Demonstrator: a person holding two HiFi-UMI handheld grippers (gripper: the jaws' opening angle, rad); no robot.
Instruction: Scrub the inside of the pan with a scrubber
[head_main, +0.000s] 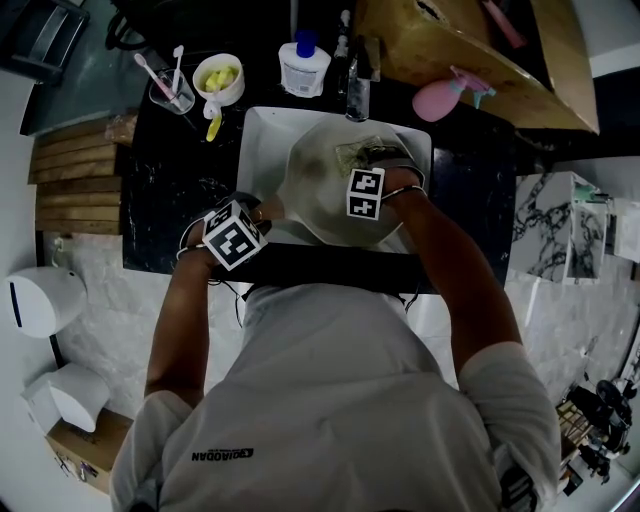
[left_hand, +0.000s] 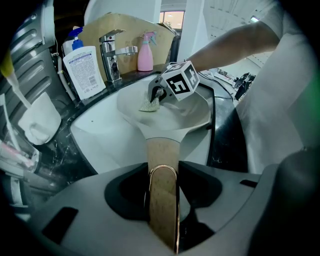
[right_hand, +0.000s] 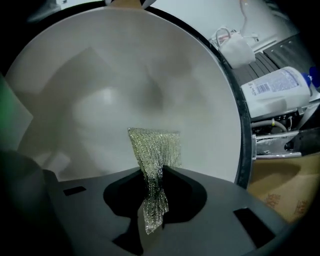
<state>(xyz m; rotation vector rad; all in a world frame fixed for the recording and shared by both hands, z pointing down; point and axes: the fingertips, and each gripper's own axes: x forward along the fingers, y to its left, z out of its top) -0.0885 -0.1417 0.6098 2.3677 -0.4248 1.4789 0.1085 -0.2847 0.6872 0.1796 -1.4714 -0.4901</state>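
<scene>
Pan (head_main: 318, 172) sits in the sink (head_main: 258, 128) dead ahead at twelve o'clock, tilted up toward me, with its handle (left_hand: 162, 156) running back to about seven. My left gripper (left_hand: 162, 202) has its jaws clamped on that handle. It's stiff and wood-toned, a firm lever, and I'd say the right place to steady a wide pan that could slide on wet porcelain.

My right gripper (right_hand: 152, 200) is pinching the scrubber (right_hand: 156, 149), a limp, light mesh that folds where the jaws bite. Its free end fans out against the pale inside wall toward the pan's one o'clock. It's soft stuff, so I judge the pressure has to come from me.

My left forearm reaches straight in to the handle. My right arm bends at the elbow and comes in over the rim from five o'clock.
</scene>
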